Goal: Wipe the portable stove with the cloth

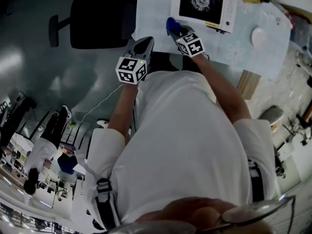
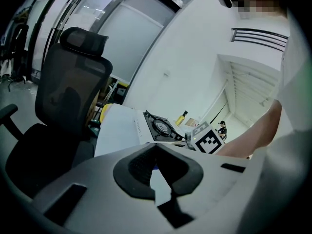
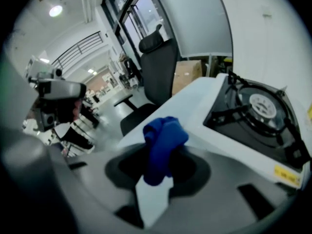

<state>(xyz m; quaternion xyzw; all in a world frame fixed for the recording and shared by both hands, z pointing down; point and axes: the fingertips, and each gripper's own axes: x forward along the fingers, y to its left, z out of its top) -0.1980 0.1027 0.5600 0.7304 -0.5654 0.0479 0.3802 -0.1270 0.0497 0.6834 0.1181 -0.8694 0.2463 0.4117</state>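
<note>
Furthest left stood the black mesh-backed office chair (image 1: 97, 21), off the table and out of my way. Next came the left gripper (image 2: 155, 175), held off the near left corner of the pale-clothed table (image 1: 234, 52). Its jaws were together with nothing between them.

To its right, the right gripper (image 3: 157, 179) was clamped on the crumpled blue cloth (image 3: 161, 143), which stood up in a bunch above the pads. It hung over the table's left end, near the stove but not touching it. I judged the cloth soft, light and limp. It would fold under any push, so a grip low on the bunch, leaving a loose pad free above the jaws, seemed right for wiping.

Right again, toward the far edge, sat the white portable stove with the black burner top (image 3: 258, 116). I took it for rigid but light enough to slide on the tablecloth. The black pan supports would likely snag fabric, so the flat white casing looked the easier surface, and the free gripper could steady the body by a side wall.

By count: two grippers, one cloth, one stove, one chair.
</note>
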